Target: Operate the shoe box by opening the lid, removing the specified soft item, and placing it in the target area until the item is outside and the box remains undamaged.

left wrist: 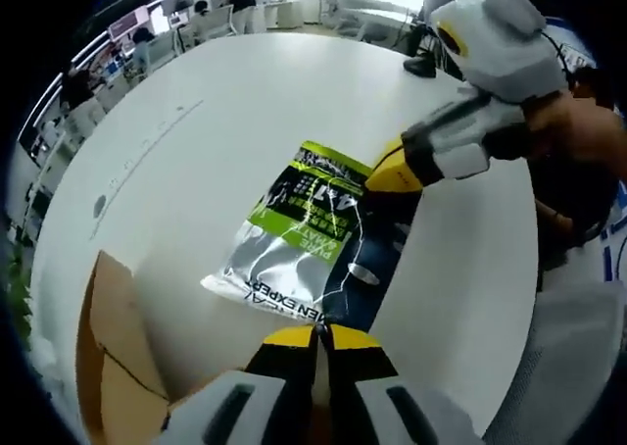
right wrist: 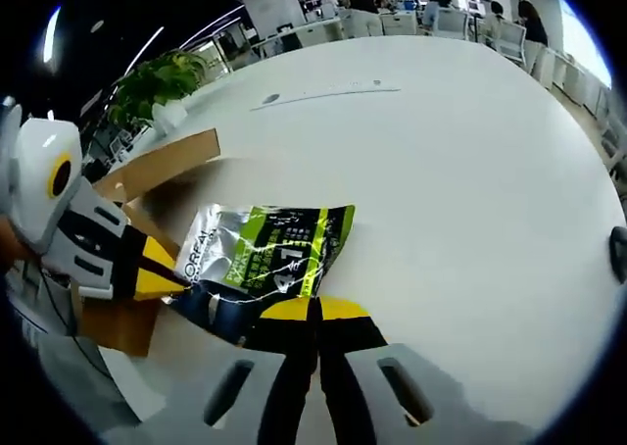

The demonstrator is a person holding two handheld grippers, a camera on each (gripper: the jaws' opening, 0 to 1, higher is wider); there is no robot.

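Your right gripper (right wrist: 315,313) and left gripper (left wrist: 321,339) are each clamped on the pouch (left wrist: 309,231); set it flat beyond the box (right wrist: 147,175), then release.

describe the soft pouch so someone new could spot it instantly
On the round white table, just beside the open cardboard shoe box, lies a flat glossy pouch. Both grippers pinch its opposite edges. Its silver, lime-green and black print stands out from the plain brown box.

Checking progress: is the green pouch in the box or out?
Out: the pouch lies on the white table beside the cardboard box, both grippers at its edges.
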